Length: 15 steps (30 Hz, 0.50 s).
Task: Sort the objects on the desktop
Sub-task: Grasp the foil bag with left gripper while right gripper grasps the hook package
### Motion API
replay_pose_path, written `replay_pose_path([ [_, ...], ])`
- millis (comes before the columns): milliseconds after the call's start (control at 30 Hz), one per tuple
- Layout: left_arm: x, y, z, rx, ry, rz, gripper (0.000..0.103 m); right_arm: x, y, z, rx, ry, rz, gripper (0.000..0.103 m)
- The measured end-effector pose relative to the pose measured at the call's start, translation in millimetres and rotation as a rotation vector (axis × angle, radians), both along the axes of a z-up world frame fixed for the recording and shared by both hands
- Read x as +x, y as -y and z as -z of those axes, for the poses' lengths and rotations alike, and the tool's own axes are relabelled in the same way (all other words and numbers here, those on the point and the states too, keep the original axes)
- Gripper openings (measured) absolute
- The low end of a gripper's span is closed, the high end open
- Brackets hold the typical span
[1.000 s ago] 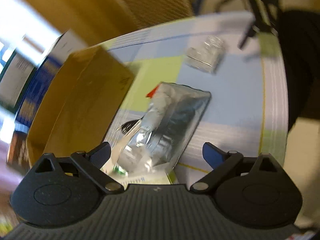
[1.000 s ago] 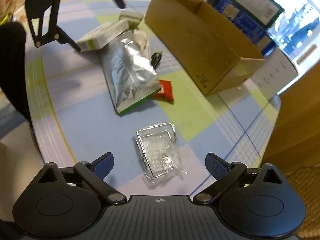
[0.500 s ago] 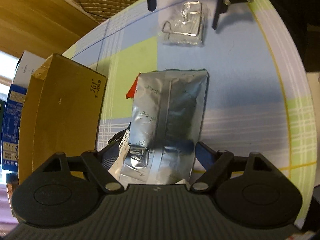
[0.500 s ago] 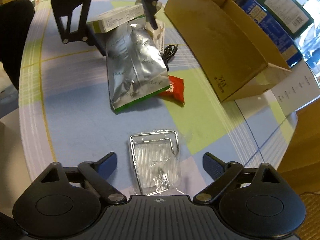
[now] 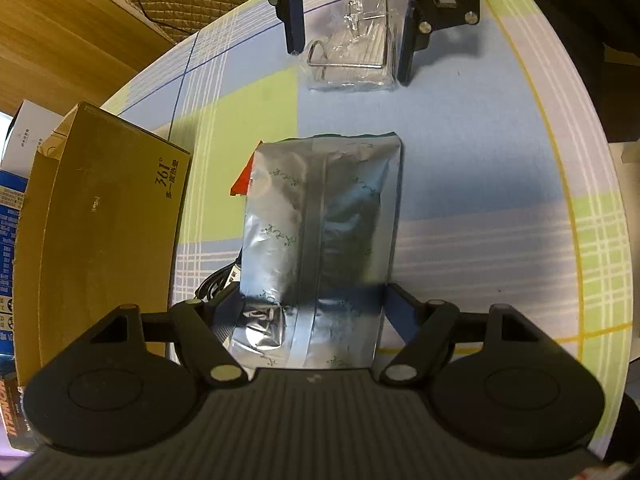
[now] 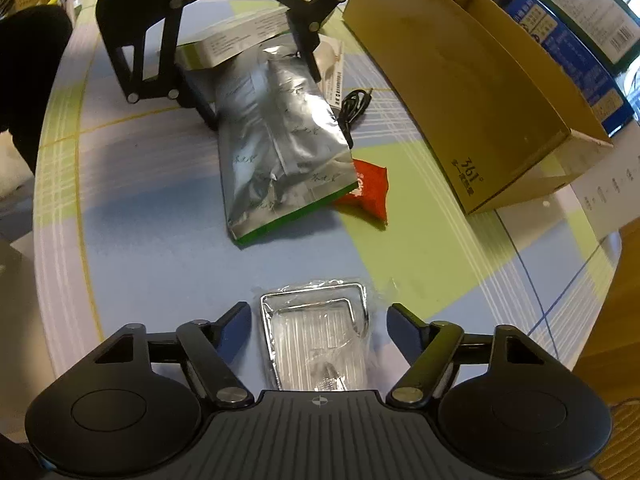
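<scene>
Landmark: silver foil pouch, flat mid-worktop.

Your left gripper straddles the pouch's near end, fingers spread to about pouch width, 1 each side; cannot tell if they touch it. Not lifted.

Red sachet sits partly under the pouch's far corner. Black cable lies just beside the pouch, between it and the cardboard box. The box is open and looks bare inside. A white-green carton sits behind the pouch's gripped end, with a white packet next to it.

Your right gripper is well beyond the pouch's other end, fingers wide, either side of a bagged wire rack, nothing clamped.

Printed boxes stand behind the cardboard box.
</scene>
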<state>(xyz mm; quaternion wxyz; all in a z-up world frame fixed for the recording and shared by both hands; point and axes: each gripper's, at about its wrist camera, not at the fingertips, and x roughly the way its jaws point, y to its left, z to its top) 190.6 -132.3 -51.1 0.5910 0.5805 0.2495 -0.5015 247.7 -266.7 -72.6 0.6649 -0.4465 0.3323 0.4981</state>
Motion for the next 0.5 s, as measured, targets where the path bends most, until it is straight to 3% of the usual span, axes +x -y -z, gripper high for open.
replay_pose_path([
  [100,2.9,3.6,-0.3,0.005,-0.023,-0.016,0.070,1.5,0.4,-0.1,0.013,-0.015,0.016,0.066],
  [200,4.8,7.5,-0.9,0.005,-0.055,-0.035,0.062,1.3,1.2,-0.7,0.025,-0.031,0.028,0.055],
  [500,0.7,14.9,-4.2,-0.025,-0.074,-0.057,0.046,-4.1,9.0,-5.6,0.048,-0.022,0.089,0.051],
])
